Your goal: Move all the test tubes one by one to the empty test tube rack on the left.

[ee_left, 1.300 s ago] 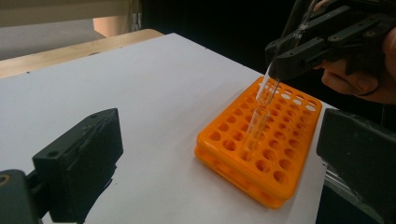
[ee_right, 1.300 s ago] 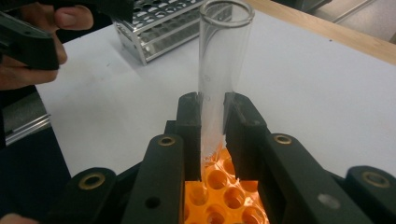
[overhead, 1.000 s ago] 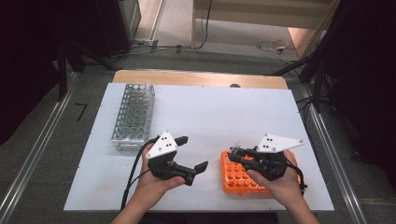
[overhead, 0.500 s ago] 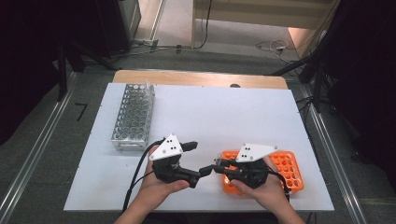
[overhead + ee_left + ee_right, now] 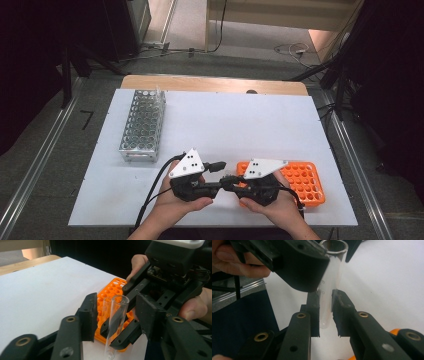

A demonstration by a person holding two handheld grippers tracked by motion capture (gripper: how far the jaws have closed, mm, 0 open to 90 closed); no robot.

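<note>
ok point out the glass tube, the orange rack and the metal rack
glass tube (image 5: 329, 287), right gripper view, on its clear wall above the gripper pads
orange rack (image 5: 302, 179), high view, on its holed top
metal rack (image 5: 142, 125), high view, on its top grid

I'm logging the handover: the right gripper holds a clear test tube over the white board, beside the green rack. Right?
Not green: the rack beside the right gripper is orange, as the high view shows. The clear test tube is indeed clamped between its jaws over the white board.

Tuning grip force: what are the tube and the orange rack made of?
Test tube: clear and glossy with a rolled rim, so glass or hard clear plastic; cannot tell which. Orange rack: opaque, evenly coloured, moulded holes, so likely plastic with a matte-to-satin finish.
</note>
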